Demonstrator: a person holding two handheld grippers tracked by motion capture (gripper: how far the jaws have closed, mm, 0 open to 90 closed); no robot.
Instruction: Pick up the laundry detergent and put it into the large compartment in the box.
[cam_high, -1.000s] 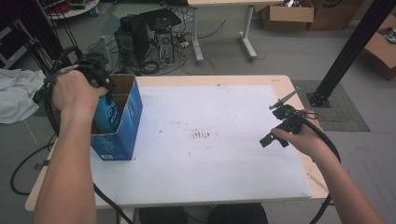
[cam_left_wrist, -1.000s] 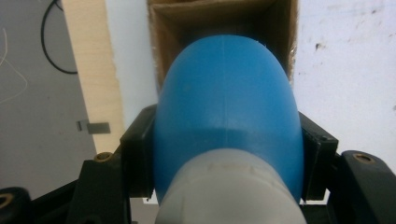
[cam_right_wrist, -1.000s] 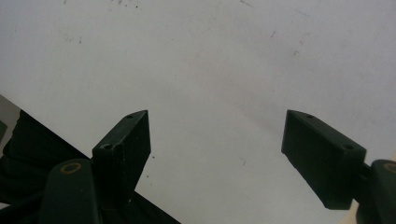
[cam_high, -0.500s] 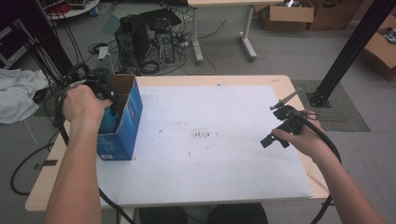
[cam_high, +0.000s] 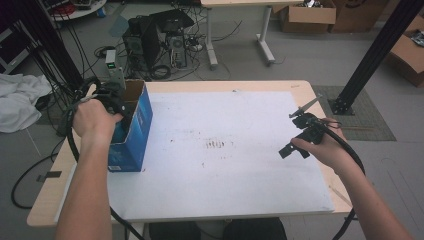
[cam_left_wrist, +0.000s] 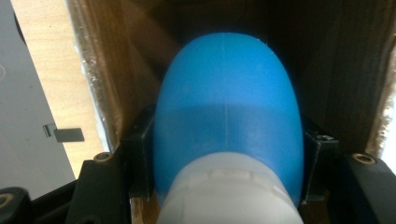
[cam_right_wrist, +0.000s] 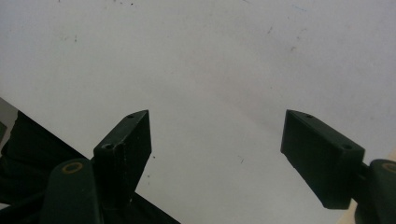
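My left gripper (cam_left_wrist: 226, 161) is shut on a blue bottle (cam_left_wrist: 226, 102) with a white cap (cam_left_wrist: 229, 198); its pads press on the bottle's two sides. The bottle points down into an open cardboard box, between the brown inner walls (cam_left_wrist: 116, 70). In the high view that box (cam_high: 136, 131) is blue outside and stands at the left of the table, with my left hand and gripper (cam_high: 114, 100) at its open top. My right gripper (cam_right_wrist: 217, 140) is open and has nothing between its jaws. It hangs over the white mat (cam_high: 225, 175) at the right (cam_high: 296, 131).
The wooden table (cam_high: 47, 202) rims the mat on all sides. On the floor behind stand computer cases (cam_high: 155, 35), cables and cardboard boxes (cam_high: 305, 17). A black post (cam_high: 375, 50) rises at the back right. White cloth (cam_high: 20, 100) lies left of the table.
My left hand has sunk with the blue bottle into the top of the box. The right hand and its gripper have kept still.
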